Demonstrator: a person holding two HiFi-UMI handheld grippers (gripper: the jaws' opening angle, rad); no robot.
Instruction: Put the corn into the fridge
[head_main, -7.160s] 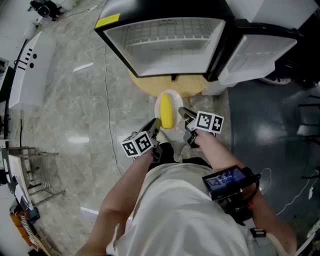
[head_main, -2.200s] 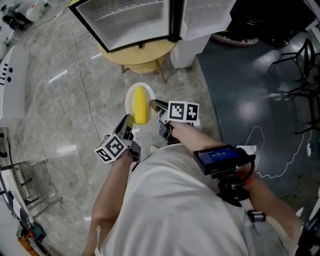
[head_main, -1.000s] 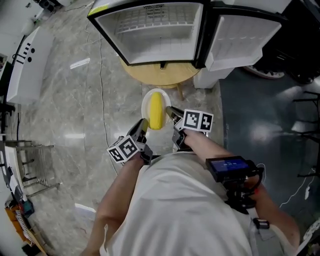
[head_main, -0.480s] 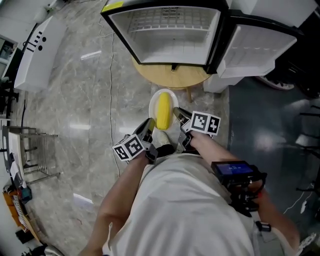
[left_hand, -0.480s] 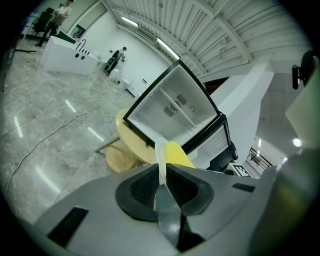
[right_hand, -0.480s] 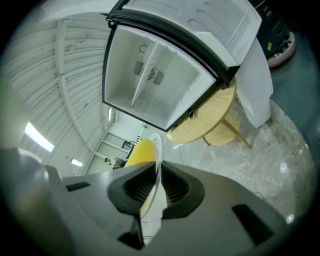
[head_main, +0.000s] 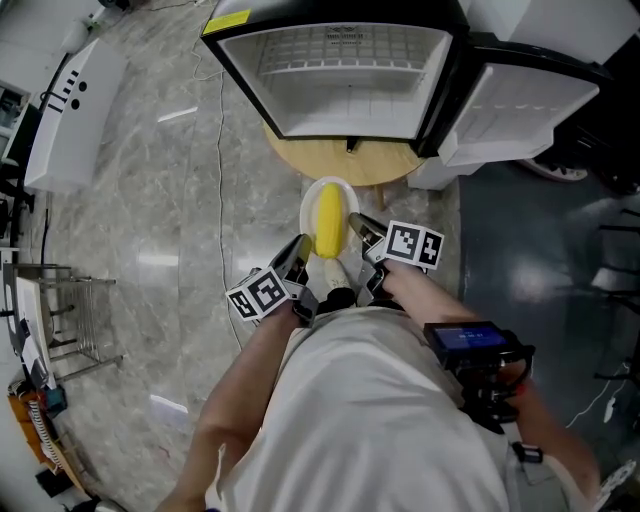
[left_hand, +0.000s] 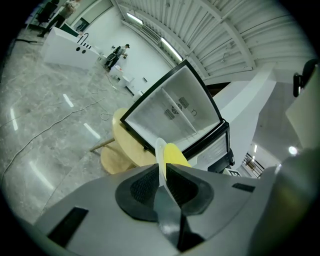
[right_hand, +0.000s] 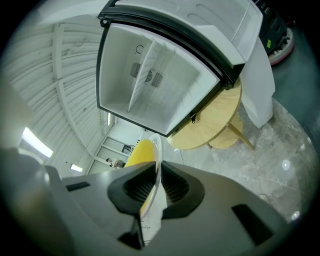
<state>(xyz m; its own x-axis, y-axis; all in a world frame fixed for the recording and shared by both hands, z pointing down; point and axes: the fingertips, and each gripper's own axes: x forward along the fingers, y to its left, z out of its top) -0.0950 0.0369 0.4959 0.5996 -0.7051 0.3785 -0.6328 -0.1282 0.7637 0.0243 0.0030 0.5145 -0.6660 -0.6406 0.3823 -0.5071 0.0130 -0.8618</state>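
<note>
A yellow corn cob lies on a small white plate held in the air between my two grippers. My left gripper is shut on the plate's left rim, with the corn showing just beyond its jaws. My right gripper is shut on the plate's right rim, the corn to its left. Ahead stands the open fridge, its inside white with a wire shelf, the door swung out to the right.
A round wooden table carries the fridge, just beyond the plate. A white counter stands at the left, a wire rack at the lower left. A cable runs across the marble floor. Dark floor lies to the right.
The plate with the corn stays gripped by both grippers. Over the past seconds the view swung away and back; since half a second ago the fridge sits about the same, slightly nearer.
</note>
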